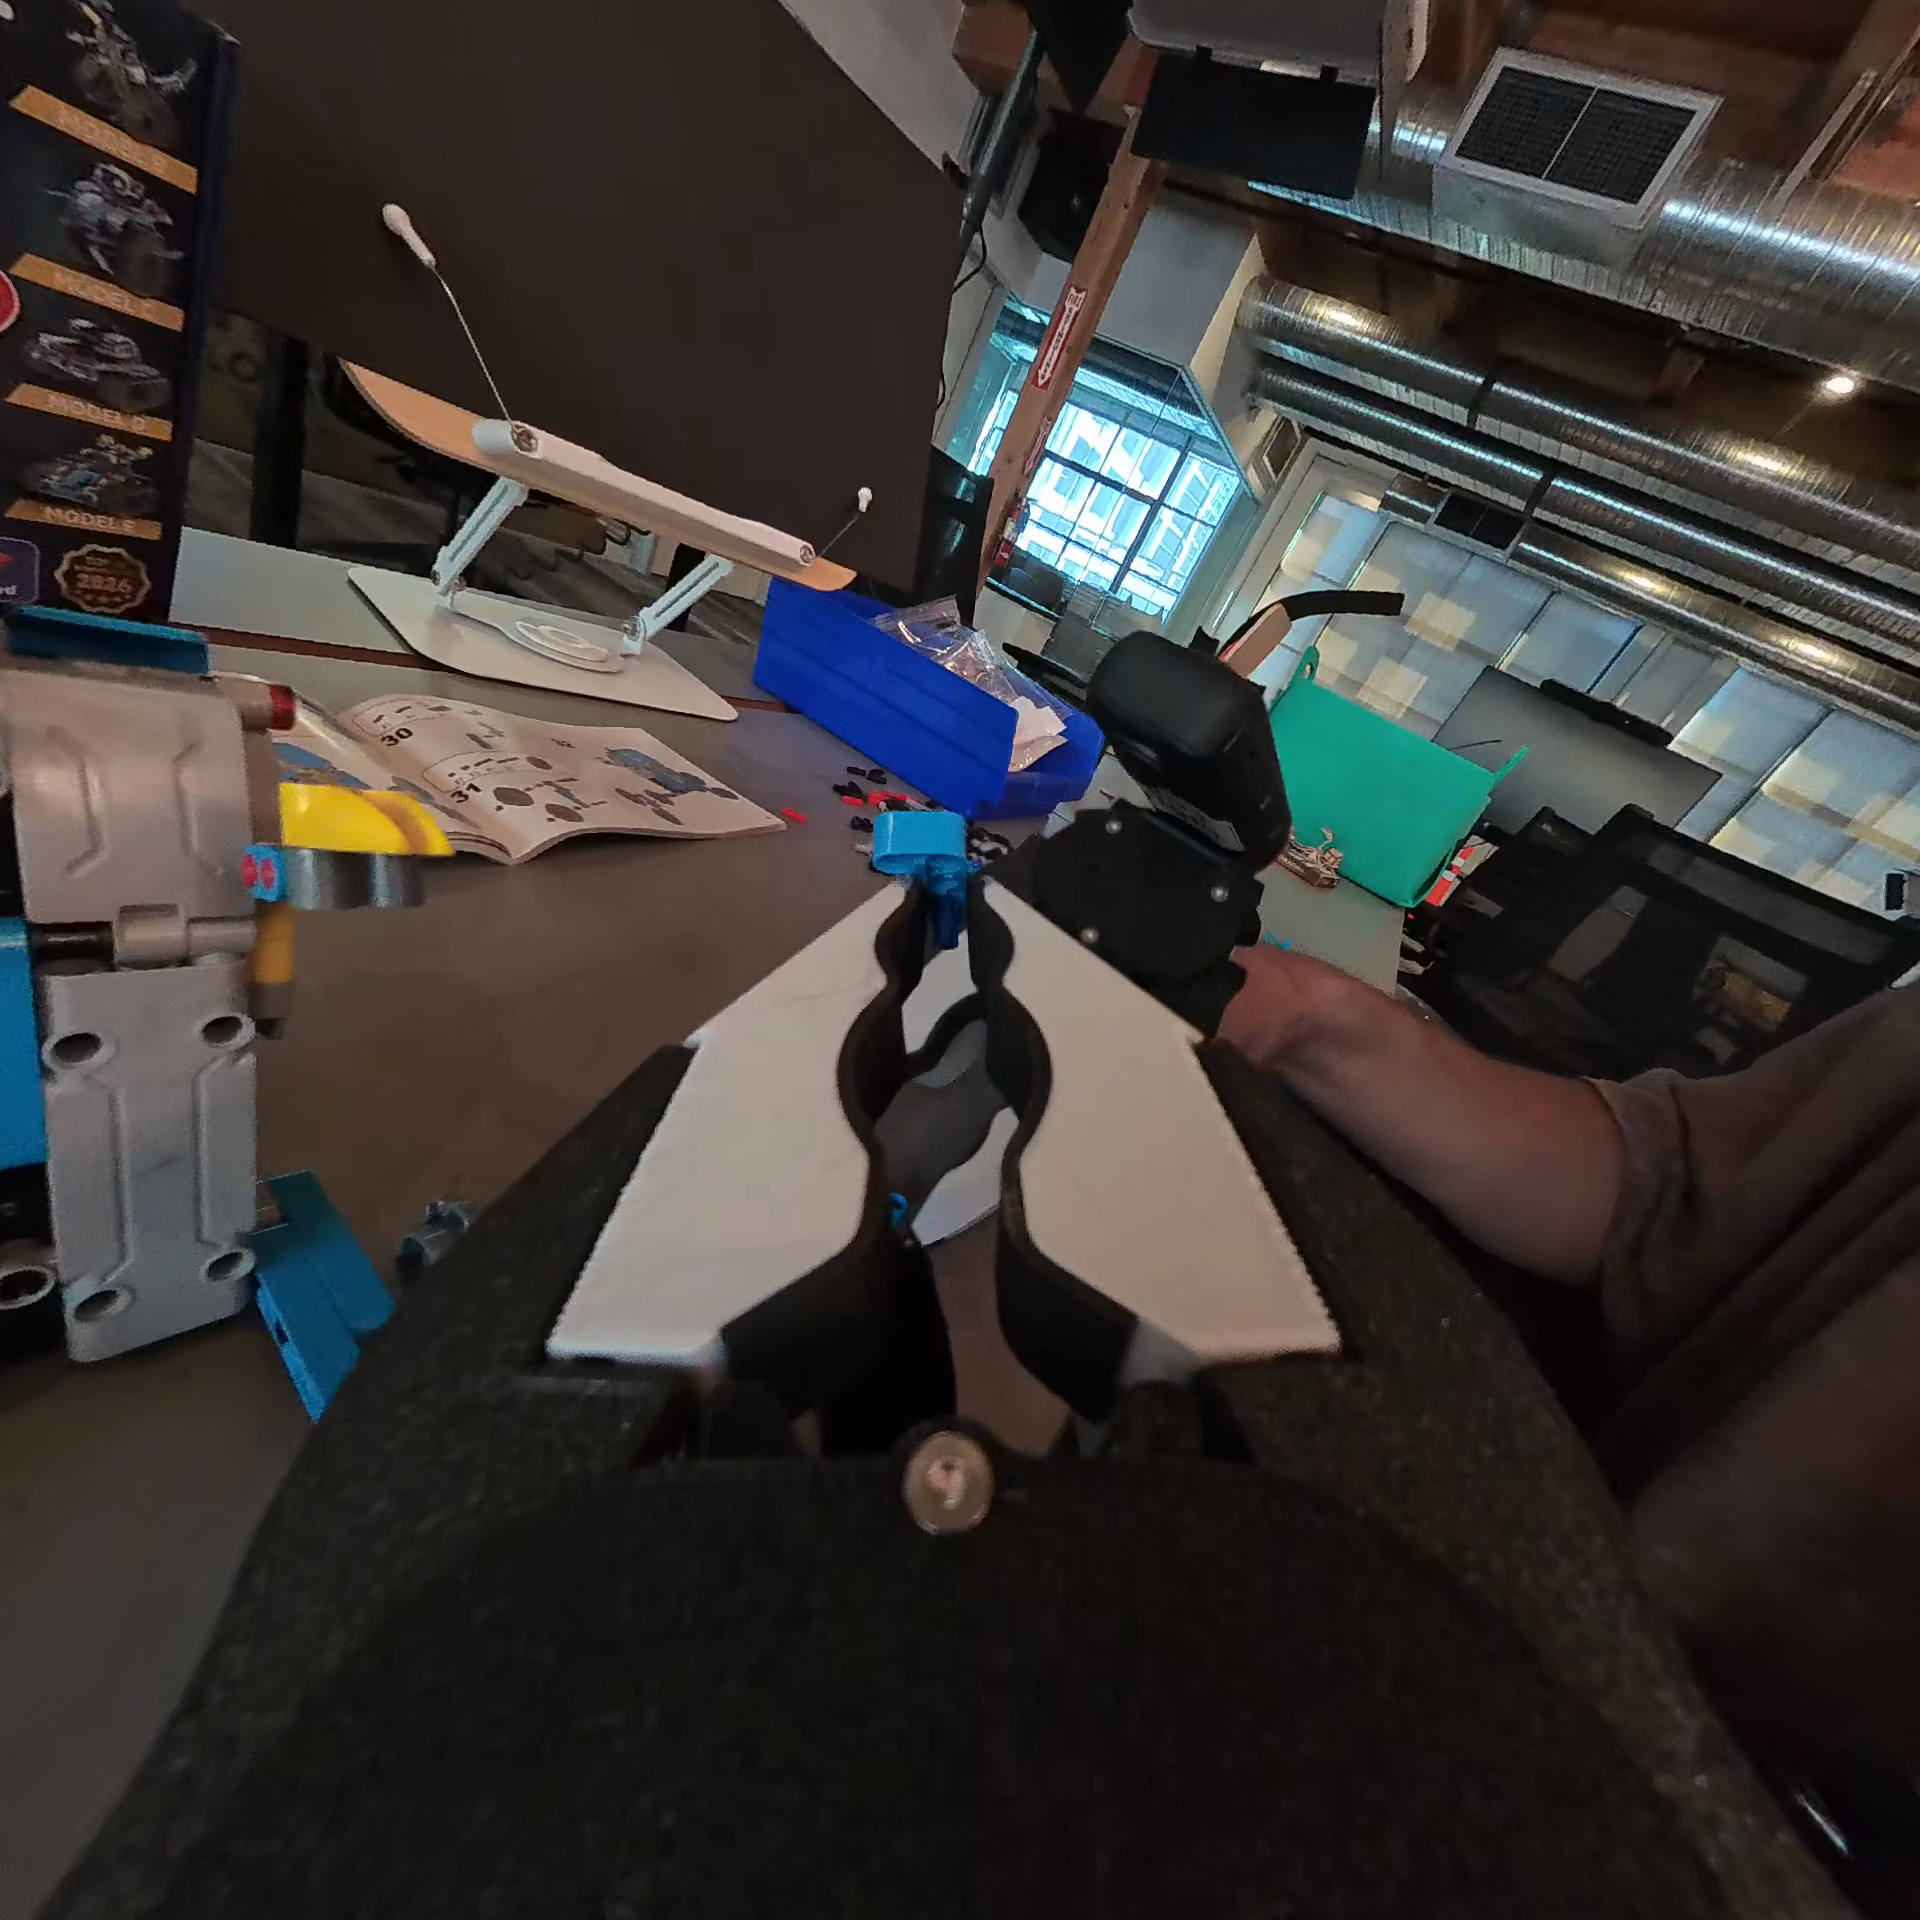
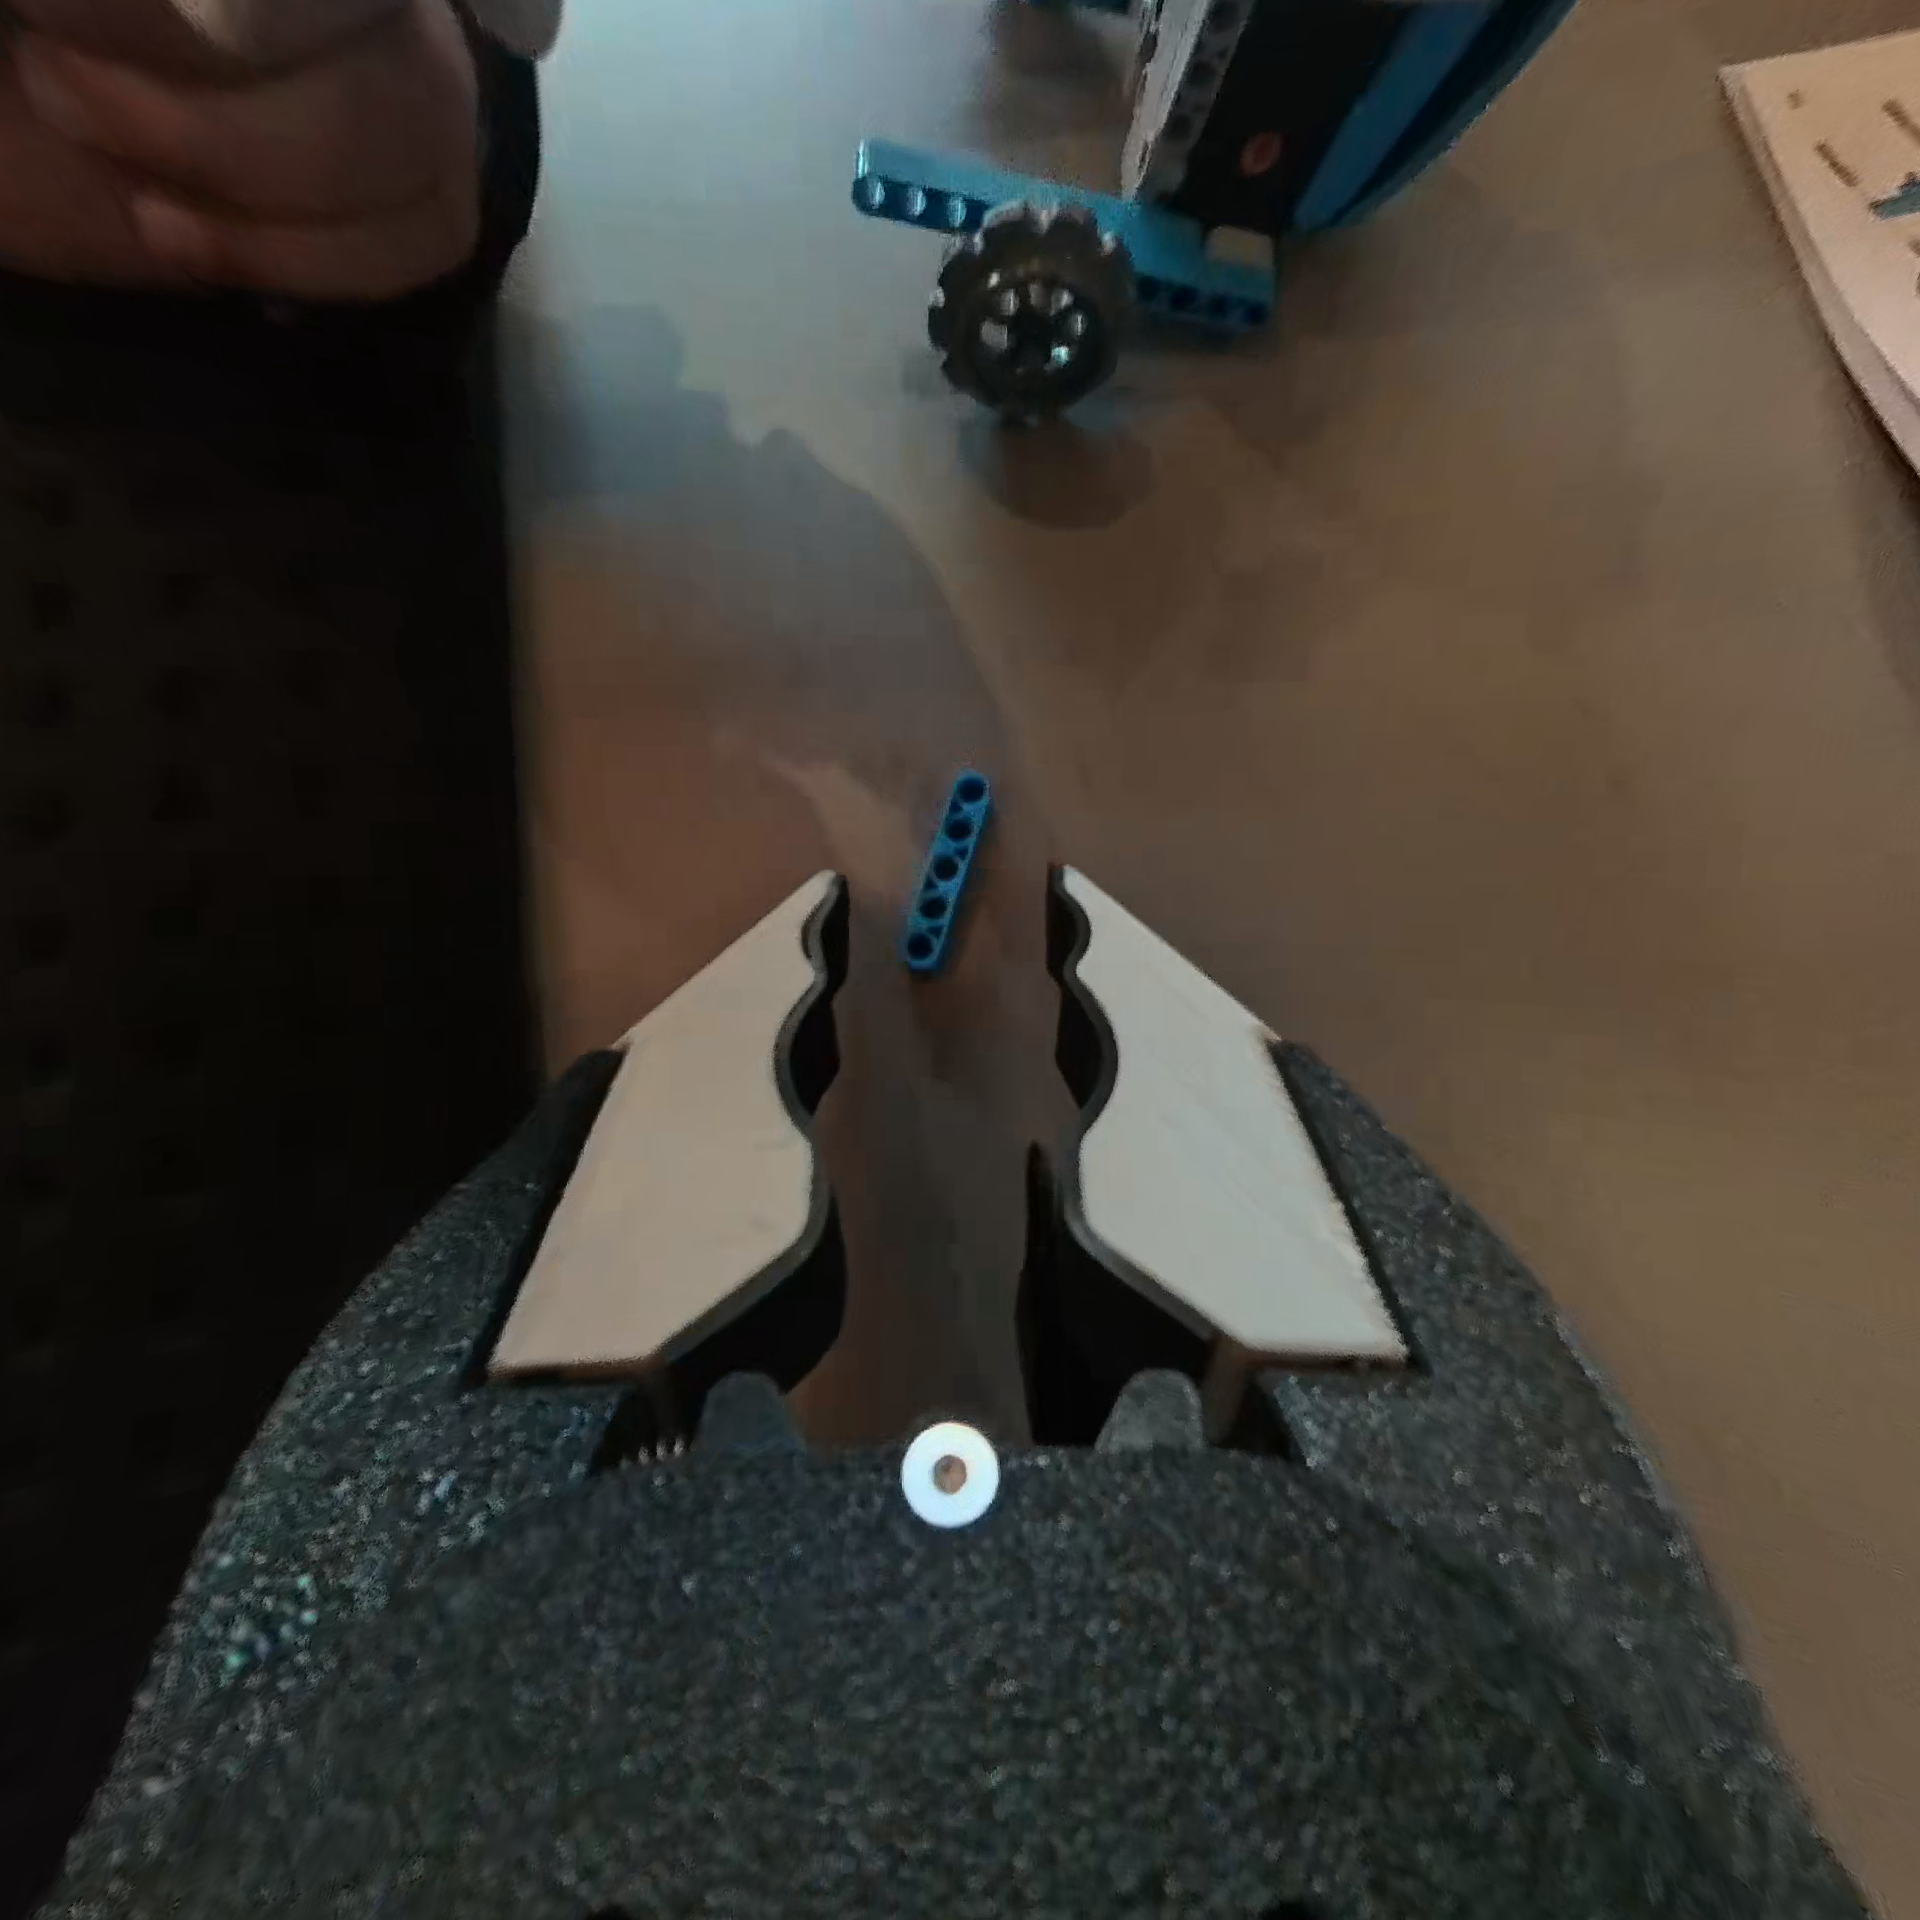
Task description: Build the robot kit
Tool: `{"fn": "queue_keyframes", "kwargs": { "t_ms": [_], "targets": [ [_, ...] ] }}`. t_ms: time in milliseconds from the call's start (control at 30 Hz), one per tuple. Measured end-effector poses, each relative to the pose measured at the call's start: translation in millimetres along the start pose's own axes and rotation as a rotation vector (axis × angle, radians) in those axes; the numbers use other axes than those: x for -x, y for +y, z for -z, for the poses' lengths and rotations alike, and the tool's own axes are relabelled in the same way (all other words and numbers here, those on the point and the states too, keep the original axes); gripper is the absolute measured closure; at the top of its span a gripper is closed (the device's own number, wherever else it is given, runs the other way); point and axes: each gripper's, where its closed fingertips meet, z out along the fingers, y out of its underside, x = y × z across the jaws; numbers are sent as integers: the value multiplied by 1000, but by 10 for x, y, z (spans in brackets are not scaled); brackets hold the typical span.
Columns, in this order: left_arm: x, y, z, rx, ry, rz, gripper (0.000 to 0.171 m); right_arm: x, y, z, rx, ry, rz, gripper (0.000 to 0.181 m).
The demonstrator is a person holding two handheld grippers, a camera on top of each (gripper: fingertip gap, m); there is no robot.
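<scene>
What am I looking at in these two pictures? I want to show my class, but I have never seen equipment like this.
A person holds two handheld grasping devices, each with a camera looking along its two fingers. In the left device's picture, the left tool is shut on a small blue plastic part. Around it on the grey table lie an open instruction booklet, a blue bin and a grey and blue toy model. In the right device's picture, the right tool is open above a short blue beam with holes. A dark gear wheel lies farther off.
</scene>
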Motion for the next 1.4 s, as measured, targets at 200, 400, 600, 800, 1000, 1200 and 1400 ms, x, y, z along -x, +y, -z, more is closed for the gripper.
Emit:
{"fn": "queue_keyframes", "kwargs": {
  "t_ms": [200, 400, 600, 800, 1000, 1200, 1400],
  "targets": [
    [-19, -5, 6, -4, 38, 31, 165, -40, -57, -138, 38, 48, -76, 160],
    [-132, 25, -4, 17, 129, 51, 165, -72, -232, -15, -97, 12, -65, 174],
    [-212, 52, -33, 40, 212, 101, 165, 161, -1066, 992, -673, -398, -209, 173],
    [-267, 135, -85, 97, 236, 79, 165, 224, -1041, 888, -626, -441, -204, 174],
    [-265, 197, -106, 146, 266, 111, 165, 248, -937, 848, -593, -438, -178, 174],
    [-268, 216, -117, 162, 272, 109, 166, 249, -916, 857, -611, -461, -178, 174],
    [-284, 254, -131, 183, 269, 89, 166, 235, -932, 853, -628, -491, -211, 174]
  ]
}}
